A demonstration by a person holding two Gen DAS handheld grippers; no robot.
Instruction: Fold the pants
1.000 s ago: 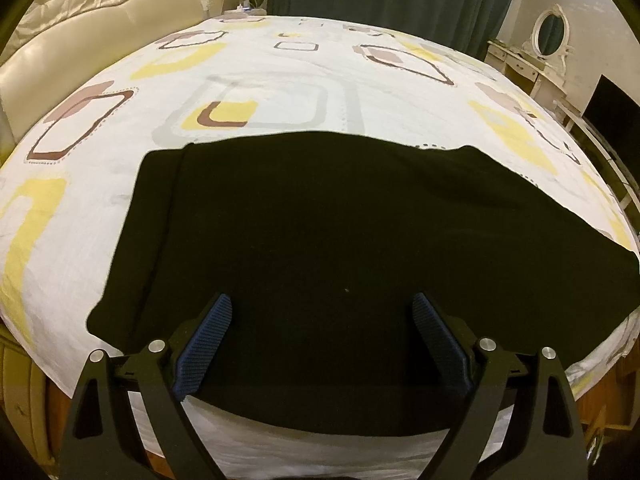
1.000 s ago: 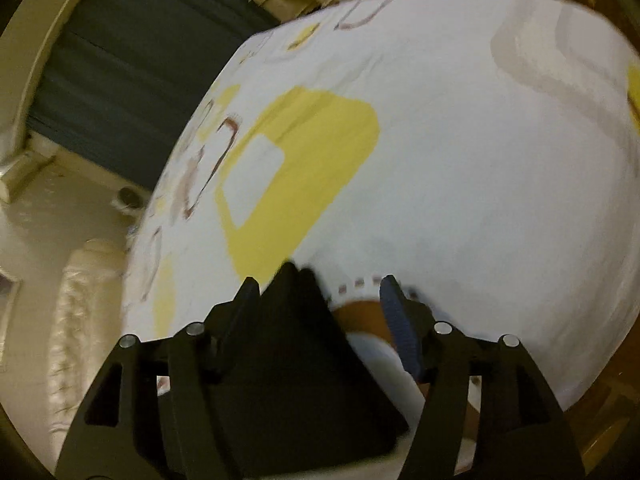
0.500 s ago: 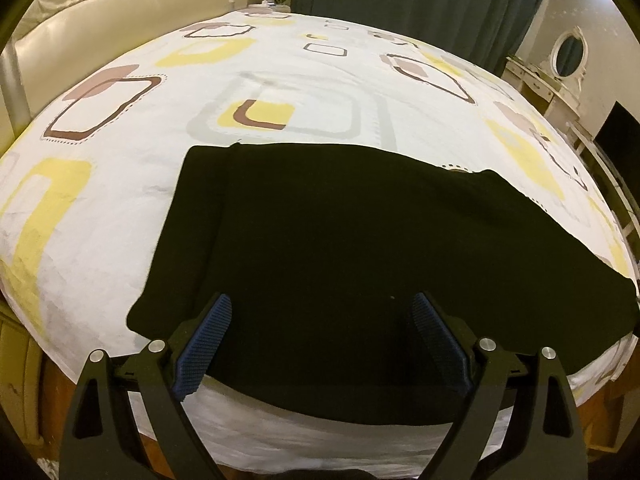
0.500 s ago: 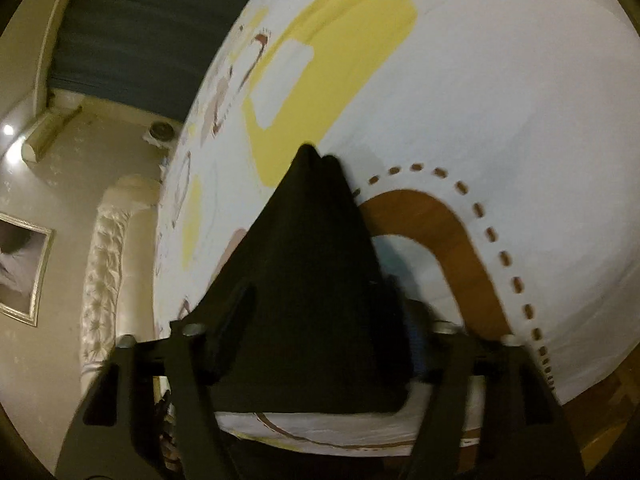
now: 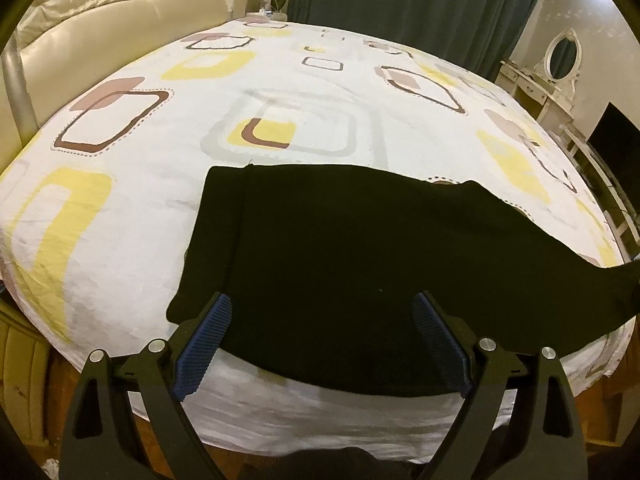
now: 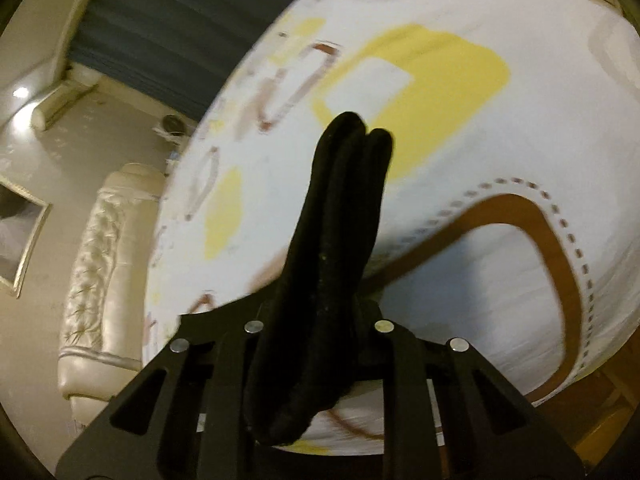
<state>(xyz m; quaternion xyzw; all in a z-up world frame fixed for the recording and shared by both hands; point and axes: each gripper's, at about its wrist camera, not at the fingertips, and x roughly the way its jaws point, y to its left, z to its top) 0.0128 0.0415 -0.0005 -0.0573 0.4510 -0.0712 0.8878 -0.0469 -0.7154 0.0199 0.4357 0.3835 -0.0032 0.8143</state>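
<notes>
Black pants (image 5: 340, 248) lie spread across the near side of the bed, one end trailing off to the right edge of the left wrist view. My left gripper (image 5: 322, 302) hovers open above their near edge; nothing sits between its blue pads (image 5: 204, 340). In the right wrist view a bunched end of the pants (image 6: 340, 208) stands up between the fingers of my right gripper (image 6: 320, 308). Its jaws are closing, the fabric is pinched between them, and that end is raised off the sheet. The fabric hides the pads.
The bed carries a white sheet (image 5: 280, 80) with yellow and brown squares. A cream tufted headboard (image 5: 100, 20) stands at the left, dark curtains (image 5: 400, 0) behind. A white dressing table with an oval mirror (image 5: 560, 56) and a dark screen (image 5: 616, 140) are at the right.
My right gripper has closed on the pants' end and lifted it off the bed while rolling. The left gripper has drawn back and up a little, still open.
</notes>
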